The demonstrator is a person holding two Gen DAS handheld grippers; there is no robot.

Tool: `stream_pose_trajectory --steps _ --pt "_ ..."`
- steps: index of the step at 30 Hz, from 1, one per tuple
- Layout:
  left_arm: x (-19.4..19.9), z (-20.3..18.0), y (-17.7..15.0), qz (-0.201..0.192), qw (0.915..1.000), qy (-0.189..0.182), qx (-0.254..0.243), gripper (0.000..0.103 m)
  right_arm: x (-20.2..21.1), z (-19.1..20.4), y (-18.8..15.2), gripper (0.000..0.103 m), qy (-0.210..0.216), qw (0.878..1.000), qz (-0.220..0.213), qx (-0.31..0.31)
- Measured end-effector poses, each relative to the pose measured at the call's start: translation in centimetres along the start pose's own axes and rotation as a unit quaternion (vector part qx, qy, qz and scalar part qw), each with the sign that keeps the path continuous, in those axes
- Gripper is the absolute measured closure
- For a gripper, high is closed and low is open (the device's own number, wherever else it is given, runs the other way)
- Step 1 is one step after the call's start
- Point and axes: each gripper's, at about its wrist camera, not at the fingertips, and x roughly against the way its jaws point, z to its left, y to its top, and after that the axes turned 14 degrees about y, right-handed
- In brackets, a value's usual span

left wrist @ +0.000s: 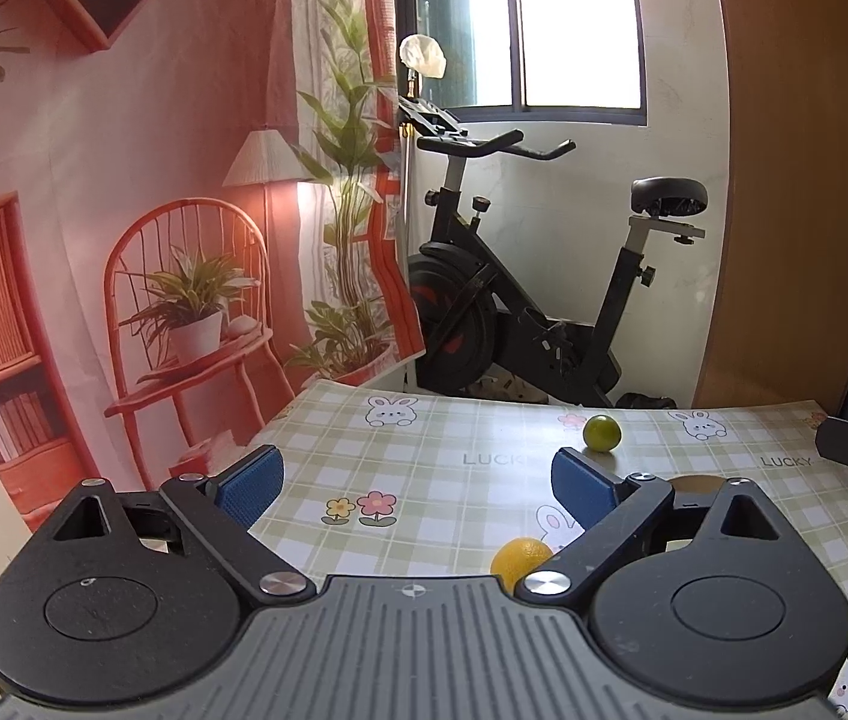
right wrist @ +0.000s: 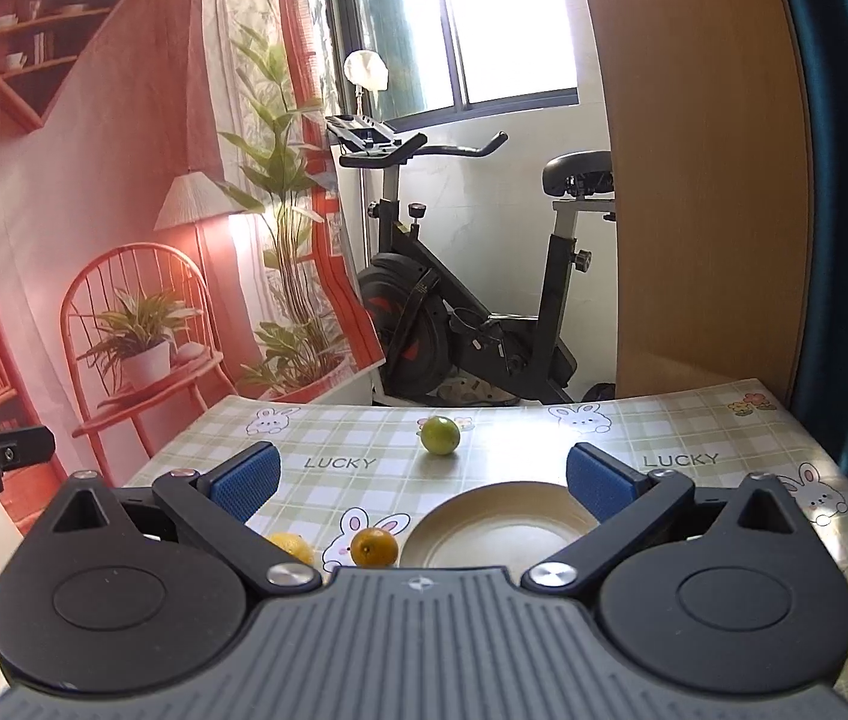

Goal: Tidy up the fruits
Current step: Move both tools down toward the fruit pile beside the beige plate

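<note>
On the table point(right wrist: 694, 420): three fruits, one plate point(right wrist: 502, 525); both grippers' fingers point(left wrist: 249, 480) point(right wrist: 246, 477) apart.

The left gripper point(left wrist: 417, 483) has a ribbed grey housing with a small compass-like mark at its front edge, flanked by two round black discs with recessed circular caps and black linkage arms pinned with silver screws. Each arm carries a triangular cut-out and ends in blue textured pads point(left wrist: 249, 480) on the jaws. The right gripper point(right wrist: 420, 480) is built the same: grey ribbed body, black discs, silver pivot screws, and blue pads point(right wrist: 598, 477) with a fine grid texture.
</note>
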Motion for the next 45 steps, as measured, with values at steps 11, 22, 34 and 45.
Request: stream_pose_trajectory --steps 11,22,34,45 --pt "-4.7 -1.5 -2.8 0.031 0.9962 -0.075 0.034 0.009 -4.0 -2.8 -1.6 0.0 0.029 0.999 0.029 -0.012" --pt "-6.8 -3.0 -3.4 0.092 0.9955 -0.025 0.001 0.012 -5.4 -2.8 -4.3 0.0 0.0 0.998 0.054 0.021" --pt "-7.3 -3.2 -4.9 0.126 0.9899 -0.063 -0.017 0.02 -6.0 -2.7 -6.7 0.0 0.015 0.994 0.106 0.016" --pt "-7.0 -2.0 -4.0 0.084 0.9917 -0.097 0.007 0.028 -5.8 -3.1 -6.2 0.0 0.008 0.994 0.104 0.008"
